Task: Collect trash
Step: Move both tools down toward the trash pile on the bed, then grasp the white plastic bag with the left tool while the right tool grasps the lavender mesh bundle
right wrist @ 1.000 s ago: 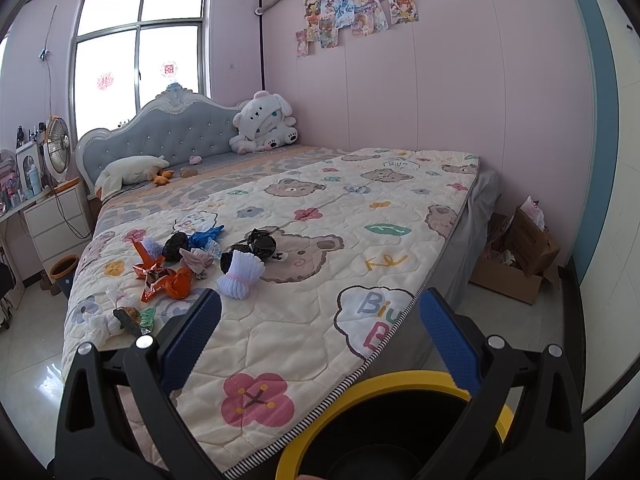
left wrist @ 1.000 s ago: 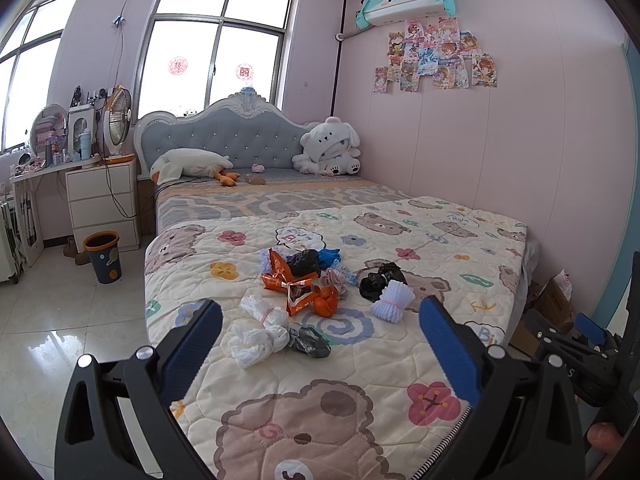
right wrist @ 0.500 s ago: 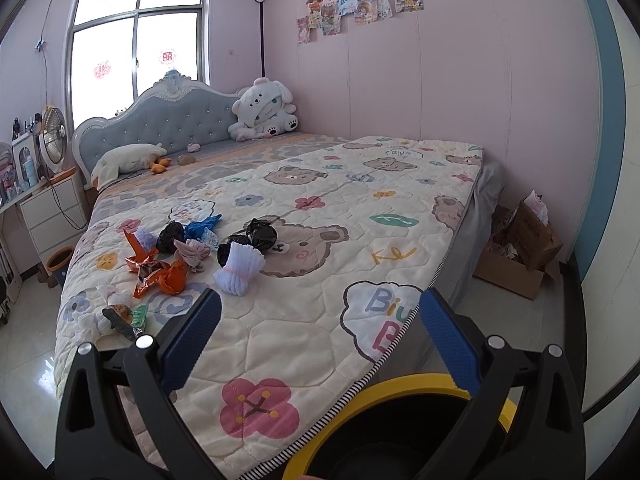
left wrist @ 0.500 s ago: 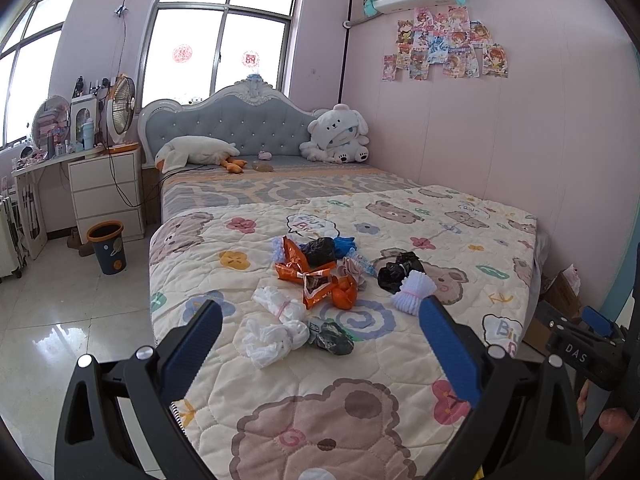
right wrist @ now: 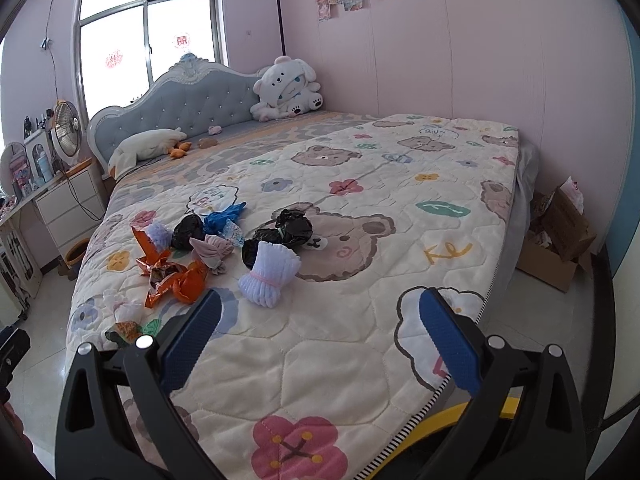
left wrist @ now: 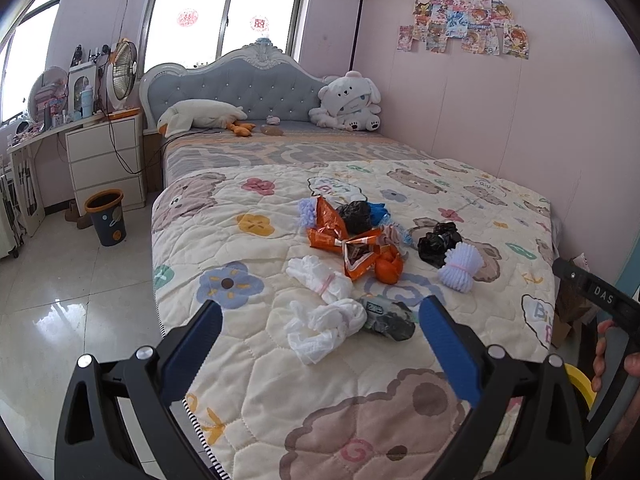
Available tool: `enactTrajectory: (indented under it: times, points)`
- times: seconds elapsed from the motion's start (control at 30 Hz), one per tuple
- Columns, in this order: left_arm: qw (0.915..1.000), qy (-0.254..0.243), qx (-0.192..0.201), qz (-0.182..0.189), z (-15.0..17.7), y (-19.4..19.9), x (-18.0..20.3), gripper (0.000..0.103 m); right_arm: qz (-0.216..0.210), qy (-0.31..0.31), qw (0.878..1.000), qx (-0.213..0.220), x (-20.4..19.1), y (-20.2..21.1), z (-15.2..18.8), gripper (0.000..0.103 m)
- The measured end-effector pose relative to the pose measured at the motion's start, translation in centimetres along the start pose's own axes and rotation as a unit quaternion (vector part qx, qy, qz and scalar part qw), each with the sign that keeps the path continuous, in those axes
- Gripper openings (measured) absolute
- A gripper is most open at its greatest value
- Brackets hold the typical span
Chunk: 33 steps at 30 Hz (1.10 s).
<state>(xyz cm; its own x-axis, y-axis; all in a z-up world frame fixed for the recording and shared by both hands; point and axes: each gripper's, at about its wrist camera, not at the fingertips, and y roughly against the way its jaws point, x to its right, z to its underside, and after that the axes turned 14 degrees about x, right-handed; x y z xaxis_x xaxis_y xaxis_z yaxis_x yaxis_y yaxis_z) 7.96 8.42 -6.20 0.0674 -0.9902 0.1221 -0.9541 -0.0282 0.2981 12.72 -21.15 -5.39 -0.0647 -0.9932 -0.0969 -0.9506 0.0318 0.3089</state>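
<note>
Both tools hang above the near end of the bed [left wrist: 256, 364], and neither has touched anything yet. The left gripper [left wrist: 320, 344] is spread wide and empty, aimed at the crumpled white plastic bag [left wrist: 324, 324] nearest to it. The right gripper [right wrist: 320, 340] is just as wide and empty, with the white foam net [right wrist: 270, 276] a little beyond it.

The trash lies in a loose heap in the middle of the quilt: orange snack wrappers [left wrist: 348, 244], black bags [left wrist: 438, 242], a blue scrap [left wrist: 378, 212]. A yellow-rimmed bin [right wrist: 452, 420] sits below the right tool, at the bed's edge.

My worry is the softness. That thin bag may slide out of a shallow pinch, or the fingers may catch the quilt along with it. Dragging one piece could scatter its neighbours, since they touch.
</note>
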Motion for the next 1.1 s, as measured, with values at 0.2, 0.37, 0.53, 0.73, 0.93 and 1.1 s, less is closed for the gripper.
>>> enactTrajectory:
  times: [0.2,0.37,0.53,0.73,0.93,1.1]
  points:
    - [0.9991,-0.012,-0.038,0.014,1.7,-2.8,-1.6,0.095,-0.01,0.008,0.999,-0.031,-1.3,-4.0,0.2,0.095]
    - [0.9977,-0.006,-0.064,0.023,2.7,-5.1,-2.6,0.095,-0.022,0.016,0.998,-0.06,-2.2,-7.4,0.8,0.095]
    - [0.9961,-0.025,-0.078,0.034,2.9,-7.4,-2.8,0.095,-0.03,0.018,0.995,-0.091,-3.1,-10.7,1.3,0.095]
    - [0.9905,-0.027,-0.107,0.081,3.1,-10.0,-3.0,0.095,-0.041,0.008,0.99,-0.132,-3.9,-14.7,1.9,0.095]
    - [0.9849,-0.035,-0.126,0.114,4.2,-11.8,-2.5,0.095,-0.034,0.005,0.986,-0.162,-4.1,-18.4,2.5,0.095]
    - [0.9814,-0.03,-0.133,0.136,4.8,-12.9,-2.3,0.089,-0.031,-0.01,0.985,-0.168,-4.1,-20.1,3.1,0.095]
